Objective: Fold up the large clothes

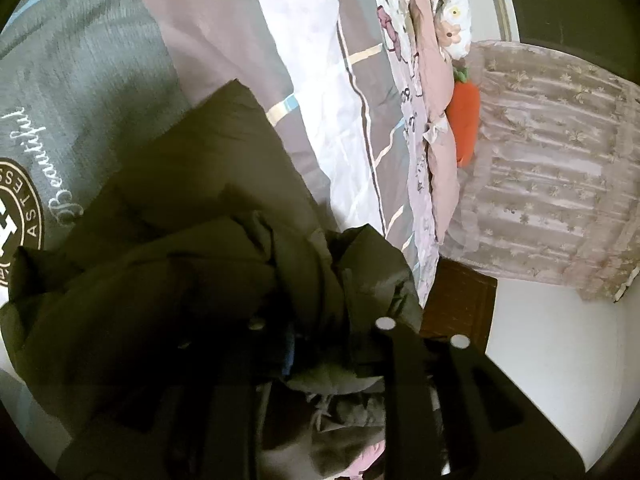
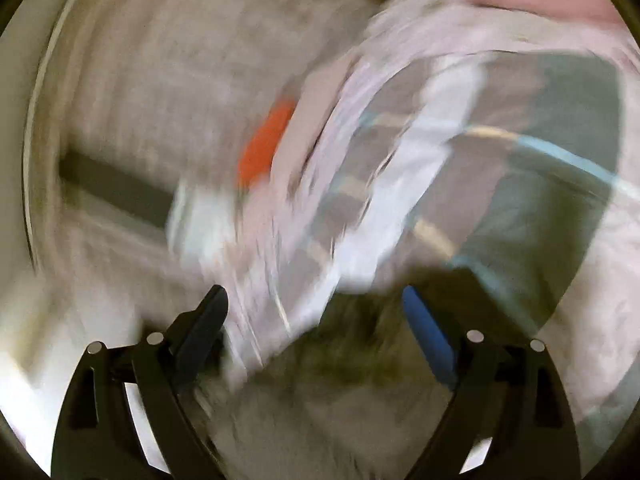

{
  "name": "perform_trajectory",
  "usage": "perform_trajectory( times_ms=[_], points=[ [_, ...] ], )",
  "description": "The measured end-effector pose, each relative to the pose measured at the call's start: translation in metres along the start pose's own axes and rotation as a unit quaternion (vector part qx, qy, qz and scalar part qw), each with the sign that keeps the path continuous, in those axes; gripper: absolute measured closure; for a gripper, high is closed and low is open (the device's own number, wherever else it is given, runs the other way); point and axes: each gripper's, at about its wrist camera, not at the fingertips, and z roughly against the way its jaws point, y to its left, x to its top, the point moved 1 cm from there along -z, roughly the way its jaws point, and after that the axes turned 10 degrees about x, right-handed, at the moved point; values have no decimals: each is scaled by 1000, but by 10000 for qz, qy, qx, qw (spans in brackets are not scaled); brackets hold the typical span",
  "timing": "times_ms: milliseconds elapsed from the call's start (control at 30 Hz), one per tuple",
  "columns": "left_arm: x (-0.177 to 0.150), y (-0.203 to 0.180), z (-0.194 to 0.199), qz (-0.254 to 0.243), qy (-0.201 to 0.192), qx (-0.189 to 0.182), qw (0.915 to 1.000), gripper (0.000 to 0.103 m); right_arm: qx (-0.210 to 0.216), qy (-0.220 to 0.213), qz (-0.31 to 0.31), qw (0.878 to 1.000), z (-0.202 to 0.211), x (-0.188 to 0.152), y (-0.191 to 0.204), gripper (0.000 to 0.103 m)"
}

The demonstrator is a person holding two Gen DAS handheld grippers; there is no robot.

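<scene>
My left tongs [image 1: 320, 360] pinch the dark coat [image 1: 180, 272] to lift its edge off the bed [image 1: 352, 100], while my right tongs [image 2: 316, 320] gape empty.

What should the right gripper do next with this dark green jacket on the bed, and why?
Probably bring the open right gripper down onto the dark green jacket and close on a free edge. The left gripper looks buried in bunched jacket fabric, apparently gripping it, while the right one holds nothing and its view is motion-blurred. Two holds would let the jacket be spread flat on the bedsheet.
</scene>
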Motion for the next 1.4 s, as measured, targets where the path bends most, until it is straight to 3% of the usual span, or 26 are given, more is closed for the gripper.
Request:
perform_trajectory(
  times_ms=[67, 167, 200, 267, 333, 400, 533, 567, 667, 700, 767, 867, 967, 1033, 1100, 1133, 1167, 1233, 1333, 1400],
  points=[
    [-1, -5, 8, -55, -73, -14, 10000, 75, -215, 836, 1117, 9900, -39, -37, 50, 14],
    [-4, -25, 35, -437, -427, -153, 9980, 59, -444, 1797, 2229, 9571, -99, -103, 91, 14],
    [-5, -33, 45, -591, -603, -146, 9963, 54, -714, 1964, 2620, 9422, -123, -124, 99, 14],
    [-13, -50, 73, -1002, -1131, -68, 9885, 33, -1163, 1823, 3120, 9252, -150, -141, 99, 13],
    [-29, -65, 86, -1470, -1413, 93, 9790, 29, -1235, 1650, 3131, 9271, -167, -139, 94, 8],
    [-49, -78, 80, -2006, -1353, 363, 9696, 29, -1265, 1417, 2873, 9388, -176, -125, 88, 7],
    [-102, -95, 34, -3187, -942, 917, 9387, 35, -1403, 980, 2145, 9616, -179, -97, 69, 7],
    [-116, -99, 16, -3537, -800, 1054, 9260, 40, -1382, 957, 1994, 9654, -185, -92, 65, 7],
    [-133, -105, -32, -4081, -732, 1692, 8941, 48, -1411, 940, 1962, 9658, -188, -87, 57, 7],
    [-127, -105, -40, -4047, -831, 1840, 8919, 49, -1480, 868, 1911, 9665, -186, -81, 54, 7],
    [-107, -100, -43, -3671, -973, 1872, 9059, 57, -1647, 632, 1639, 9706, -178, -62, 41, 10],
    [-69, -83, -34, -2894, -1201, 1860, 9313, 70, -2317, 213, 1367, 9629, -158, -27, -1, 11],
    [-48, -67, -32, -2648, -1308, 2029, 9336, 76, -2977, -109, 822, 9511, -128, 1, -57, 19],
    [-38, -58, -30, -2513, -1376, 2138, 9339, 79, -3358, -501, 417, 9397, -98, 14, -85, 19],
    [-27, -52, -19, -2172, -1515, 2179, 9393, 79, -4143, -1138, 165, 9028, -62, 22, -95, 26],
    [-22, -50, -12, -2017, -1604, 2147, 9421, 80, -4202, -1323, 103, 8977, -49, 21, -97, 26],
    [-20, -48, -6, -1925, -1679, 2135, 9430, 79, -4016, -1467, 32, 9040, -37, 24, -97, 26],
    [-19, -49, 5, -1832, -1812, 2134, 9424, 72, -3412, -1360, 23, 9301, -31, 26, -91, 26],
    [-35, -69, 21, -2080, -2070, 1928, 9363, 62, -2704, -777, 601, 9577, -46, 20, -54, 37],
    [-51, -88, 26, -2422, -2131, 1771, 9298, 60, -2409, -254, 1156, 9633, -70, 7, -21, 48]
  ],
)
